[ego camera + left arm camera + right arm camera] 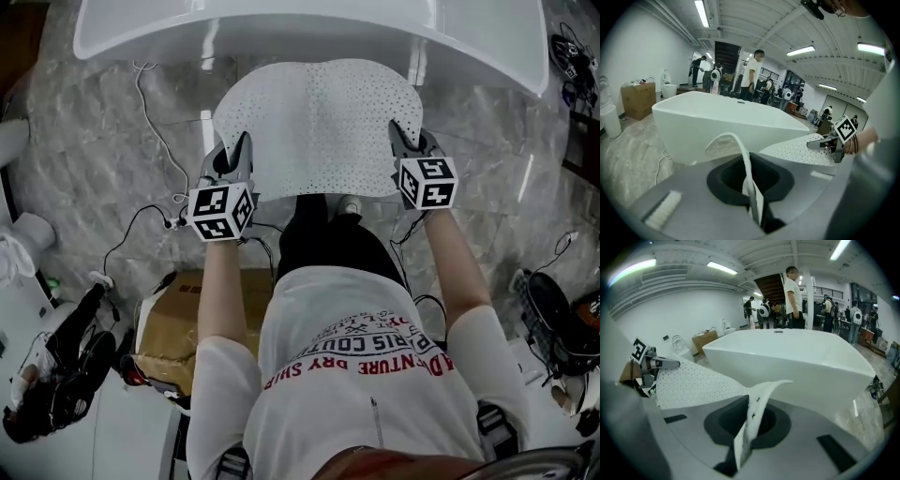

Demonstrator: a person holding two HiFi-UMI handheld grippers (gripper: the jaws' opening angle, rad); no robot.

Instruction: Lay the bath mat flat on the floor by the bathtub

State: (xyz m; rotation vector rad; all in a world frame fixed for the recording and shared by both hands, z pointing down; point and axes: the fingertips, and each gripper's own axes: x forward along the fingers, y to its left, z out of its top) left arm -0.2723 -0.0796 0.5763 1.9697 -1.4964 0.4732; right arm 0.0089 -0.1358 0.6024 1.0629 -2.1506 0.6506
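The white perforated bath mat [319, 127] hangs spread out above the marble floor, just in front of the white bathtub [309, 23]. My left gripper [242, 155] is shut on the mat's near left edge, and my right gripper [403, 141] is shut on its near right edge. In the left gripper view a fold of the mat [749, 180] is pinched between the jaws, with the bathtub [722, 122] straight ahead. In the right gripper view the mat's edge [749, 425] rises out of the shut jaws, and the rest of the mat [693, 385] stretches left toward the other gripper [658, 364].
A white cable [150, 103] trails over the floor left of the mat. A cardboard box [173, 328] and black gear [56, 375] lie behind me on the left, more dark equipment [558, 323] on the right. People stand beyond the tub [752, 75].
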